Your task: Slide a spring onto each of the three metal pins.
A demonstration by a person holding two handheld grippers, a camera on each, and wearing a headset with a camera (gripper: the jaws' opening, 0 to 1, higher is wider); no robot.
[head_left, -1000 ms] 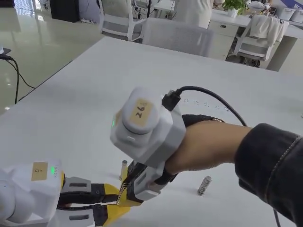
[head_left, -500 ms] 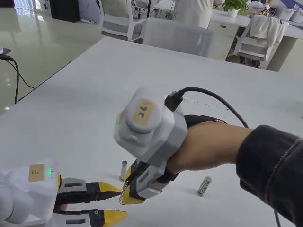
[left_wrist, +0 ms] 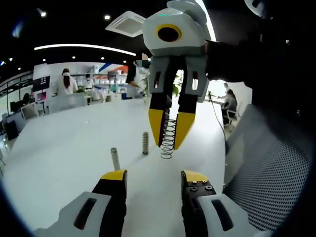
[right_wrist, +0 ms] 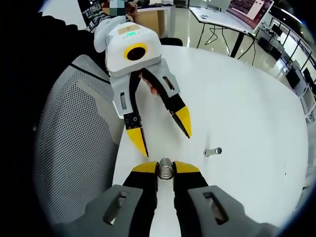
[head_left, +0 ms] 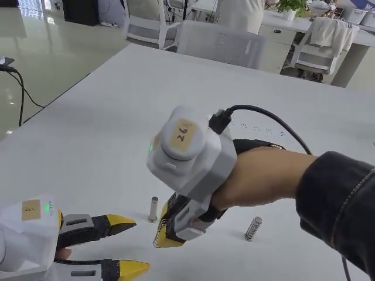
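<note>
Right claw [head_left: 166, 240] grips the spring [left_wrist: 168, 137] near-upright; the standing pin [head_left: 153, 209] lies just beside its lower end, nearer than the open left claw [head_left: 132, 244].

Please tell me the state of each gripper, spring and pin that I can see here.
Left gripper: open, holding nothing.
Right gripper: shut on held spring.
Held spring: clamped, not yet on a pin.
Pin: upright, bare.
Loose spring: on table, untouched.

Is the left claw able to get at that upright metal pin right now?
Probably yes: the left gripper is open and the pin stands just ahead on bare table; the right gripper, holding a spring, hangs beside it.
</note>
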